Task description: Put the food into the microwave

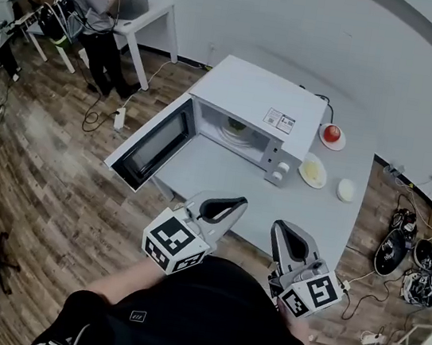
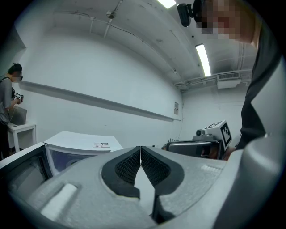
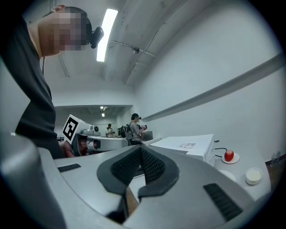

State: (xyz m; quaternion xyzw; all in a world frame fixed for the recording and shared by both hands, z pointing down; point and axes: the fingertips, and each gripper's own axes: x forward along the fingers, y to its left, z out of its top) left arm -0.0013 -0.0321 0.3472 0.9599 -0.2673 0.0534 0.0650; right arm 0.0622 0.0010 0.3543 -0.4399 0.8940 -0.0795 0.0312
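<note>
Microwave (image 1: 250,104) has its door wide open with a dish (image 1: 235,127) inside, and the tomato (image 1: 332,132) sits on a saucer (image 1: 339,144) just right of it. Left gripper (image 2: 141,152) and right gripper (image 3: 140,152) are both pinched closed on nothing, by the table's (image 1: 222,185) near edge.

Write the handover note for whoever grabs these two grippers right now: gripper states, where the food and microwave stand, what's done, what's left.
Left gripper: shut, empty, held at the near edge of the table.
Right gripper: shut, empty, beside it.
Microwave: on the table, door swung open. A dish sits inside; its contents can't be made out.
Right of the microwave: red food on a small plate, a plate of pale food, a white round piece.
Done: door open.
Left: probably carry the outside food in, then shut the door.
</note>
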